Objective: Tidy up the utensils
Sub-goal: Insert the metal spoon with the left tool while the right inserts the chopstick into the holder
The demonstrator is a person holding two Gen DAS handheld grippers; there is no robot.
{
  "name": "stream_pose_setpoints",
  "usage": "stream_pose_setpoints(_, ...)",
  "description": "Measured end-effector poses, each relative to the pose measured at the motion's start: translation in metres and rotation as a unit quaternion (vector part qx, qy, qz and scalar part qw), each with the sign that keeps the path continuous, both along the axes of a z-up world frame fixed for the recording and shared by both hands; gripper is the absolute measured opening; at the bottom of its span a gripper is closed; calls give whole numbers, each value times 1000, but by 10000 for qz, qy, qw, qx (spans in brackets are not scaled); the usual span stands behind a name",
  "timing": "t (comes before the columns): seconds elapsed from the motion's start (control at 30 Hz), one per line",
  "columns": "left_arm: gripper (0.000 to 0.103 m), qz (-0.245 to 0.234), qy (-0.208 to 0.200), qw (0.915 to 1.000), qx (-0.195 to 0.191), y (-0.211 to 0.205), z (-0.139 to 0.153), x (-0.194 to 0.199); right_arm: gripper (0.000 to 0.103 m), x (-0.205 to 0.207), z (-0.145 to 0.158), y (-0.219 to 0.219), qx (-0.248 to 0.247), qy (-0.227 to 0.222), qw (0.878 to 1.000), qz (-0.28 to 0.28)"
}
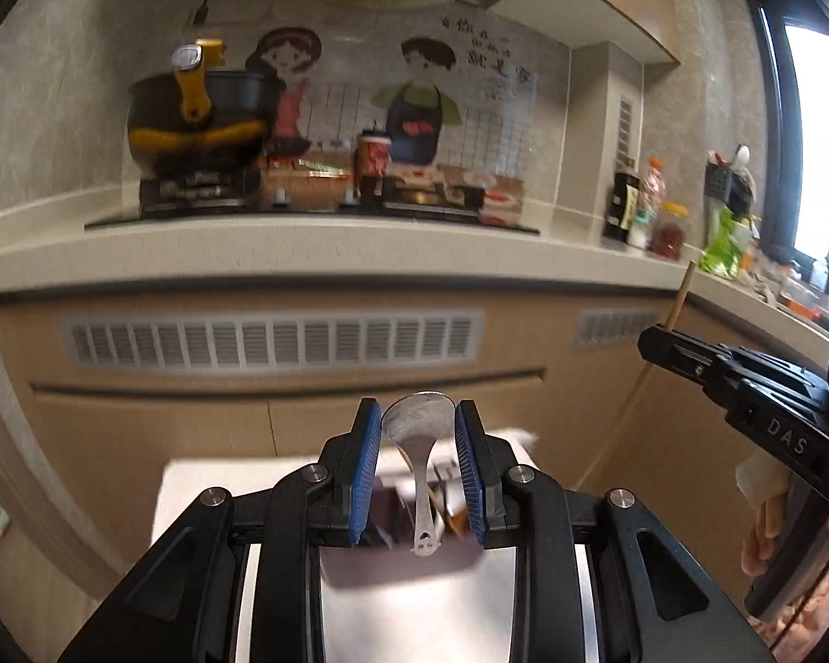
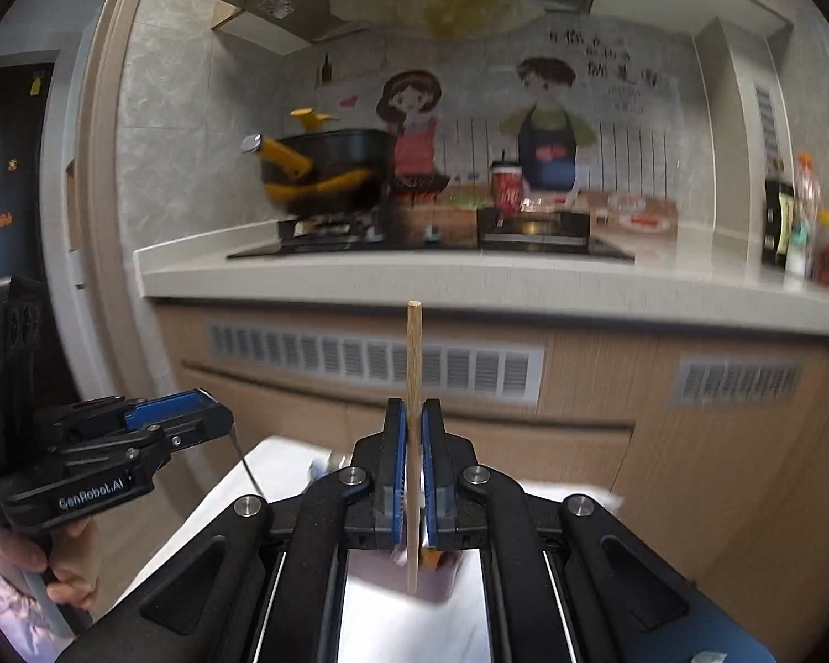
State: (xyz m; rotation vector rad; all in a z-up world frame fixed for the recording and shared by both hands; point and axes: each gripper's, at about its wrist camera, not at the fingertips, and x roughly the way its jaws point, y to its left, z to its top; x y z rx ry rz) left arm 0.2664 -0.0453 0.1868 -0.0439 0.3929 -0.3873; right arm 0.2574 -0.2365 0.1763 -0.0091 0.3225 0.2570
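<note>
In the left wrist view my left gripper [image 1: 417, 414] is shut on a metal spoon [image 1: 419, 445]. Its bowl sits between the blue pads [image 1: 366, 442] and its handle hangs down toward the camera. My right gripper [image 2: 414, 406] is shut on a wooden chopstick [image 2: 414, 353], which stands upright through the pads. From the left wrist view the right gripper [image 1: 657, 340] appears at the right edge with the chopstick [image 1: 681, 293] sticking up. The left gripper [image 2: 215, 414] shows at the left of the right wrist view, the spoon handle [image 2: 246, 464] hanging below it. Both grippers are above a white-covered surface [image 1: 221, 486].
Ahead runs a pale kitchen counter [image 1: 304, 254] over wood cabinet fronts with vents [image 1: 271, 340]. On the hob stand a black pot with yellow handles [image 1: 199, 121] and a red cup [image 1: 374, 157]. Bottles and jars [image 1: 646, 204] crowd the counter's right end. A hand [image 2: 72, 580] holds the left gripper.
</note>
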Motion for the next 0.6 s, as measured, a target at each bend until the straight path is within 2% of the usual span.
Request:
stream_pose_setpoints(0.17,29,85,110,9999,36,1,-13,41,5,46,-7,10,10,199,9998,-97)
stream_pose_setpoints(0.37,29,120,534,9985,17,4,-45,76,5,83,-41,18,-98,587,9980,-220)
stream_pose_setpoints(0.6,29,109,971,9952,-8,3,-78,97,5,111,-76,22,-78,1048,9943,-204)
